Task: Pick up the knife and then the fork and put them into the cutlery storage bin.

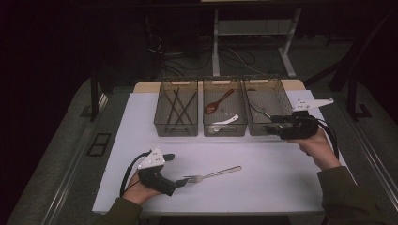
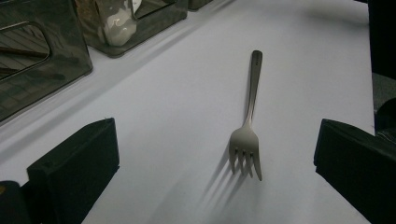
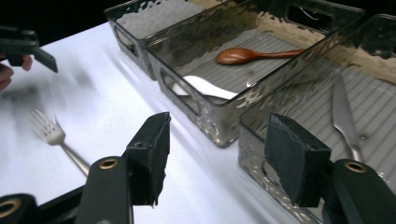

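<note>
Item one: left gripper [image 1: 180, 182], lower left of the high view, jaws apart, which I line up on the fork [image 1: 213, 174] lying at lower centre. Right gripper [image 1: 271, 125], empty and apart, by the right-hand bin [image 1: 277, 127]. Next: close on the fork's tines.

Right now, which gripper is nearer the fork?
Left. The left gripper sits open at the tines of the fork, not touching it. The right gripper is farther off, at the right tray's front edge.
</note>
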Demonstrator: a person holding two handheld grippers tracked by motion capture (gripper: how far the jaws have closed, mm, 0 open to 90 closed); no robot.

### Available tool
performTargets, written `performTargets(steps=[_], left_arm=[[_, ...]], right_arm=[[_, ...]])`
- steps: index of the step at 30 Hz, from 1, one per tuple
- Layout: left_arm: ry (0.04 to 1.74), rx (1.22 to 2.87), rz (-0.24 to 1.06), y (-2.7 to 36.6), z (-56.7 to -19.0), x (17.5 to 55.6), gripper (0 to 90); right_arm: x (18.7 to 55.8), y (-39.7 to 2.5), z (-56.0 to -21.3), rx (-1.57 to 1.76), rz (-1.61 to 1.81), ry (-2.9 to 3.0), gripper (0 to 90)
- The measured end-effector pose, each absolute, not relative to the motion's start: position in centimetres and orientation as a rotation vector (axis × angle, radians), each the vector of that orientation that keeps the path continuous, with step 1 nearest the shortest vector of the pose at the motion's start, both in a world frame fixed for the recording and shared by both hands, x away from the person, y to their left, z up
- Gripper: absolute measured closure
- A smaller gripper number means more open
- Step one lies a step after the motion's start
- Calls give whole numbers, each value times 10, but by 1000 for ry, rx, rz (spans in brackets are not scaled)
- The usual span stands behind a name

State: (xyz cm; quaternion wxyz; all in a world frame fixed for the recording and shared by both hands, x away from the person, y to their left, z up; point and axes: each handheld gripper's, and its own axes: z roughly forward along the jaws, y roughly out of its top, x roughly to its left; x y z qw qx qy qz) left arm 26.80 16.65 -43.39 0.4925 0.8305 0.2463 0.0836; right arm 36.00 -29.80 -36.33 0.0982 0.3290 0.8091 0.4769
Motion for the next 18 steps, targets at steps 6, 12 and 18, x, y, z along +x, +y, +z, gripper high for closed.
performTargets(steps=[6, 12, 18], left_arm=[[595, 2014, 201, 166, -434, 268, 0], [590, 2021, 199, 166, -434, 268, 0], [589, 2020, 198, 166, -434, 268, 0]], right_arm=[[354, -291, -367, 930, 1427, 2424, 401], [350, -283, -369, 875, 1436, 2468, 401], [346, -268, -371, 813, 1430, 2524, 401]])
